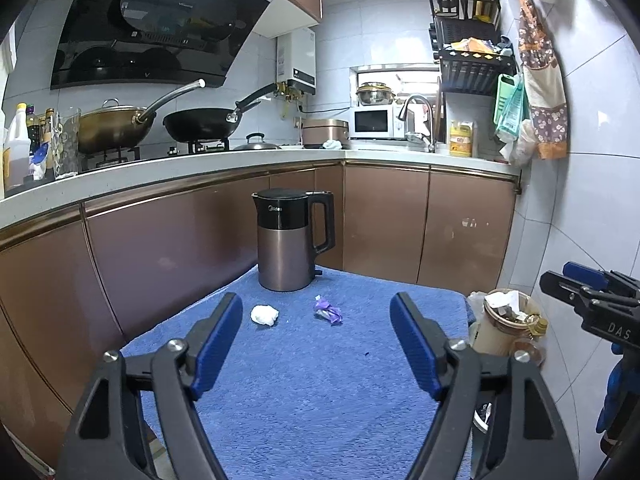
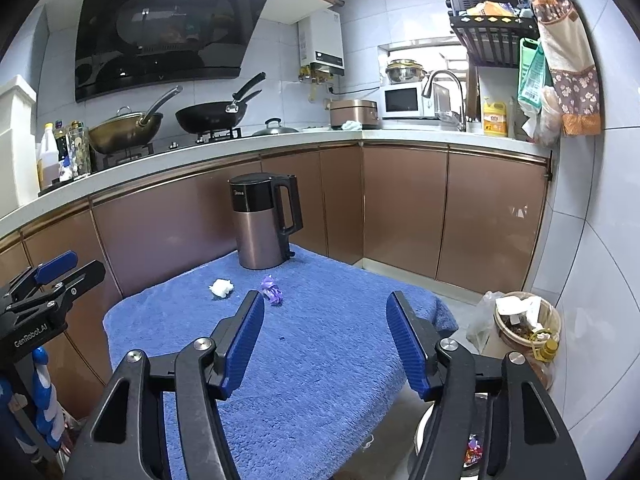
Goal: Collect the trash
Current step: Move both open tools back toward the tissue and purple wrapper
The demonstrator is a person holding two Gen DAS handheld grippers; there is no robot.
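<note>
Both hand-held grippers hang wide and empty over the blue towel, trash lying ahead of them.

The left hand-held gripper (image 1: pixel 316 320) stands spread with nothing between its blue pads; the right hand-held gripper (image 2: pixel 325 318) gapes too, holding nothing. On the blue towel (image 1: pixel 320 392) a white paper wad (image 1: pixel 264 315) lies near a crumpled purple wrapper (image 1: pixel 328 310), the two apart, both short of the kettle (image 1: pixel 290 238), which stands upright at the towel's far edge. Nothing lies between grippers and trash. Off the towel's right side sits a trash bin (image 2: pixel 528 324), heaped with scraps, against the tiled wall. Only the right wrist view catches a metal bowl (image 2: pixel 430 432) low beside the towel, a coloured wrapper (image 2: pixel 473 449) in it. Behind, the kitchen counter (image 1: pixel 240 164) carries woks and bottles.
</note>
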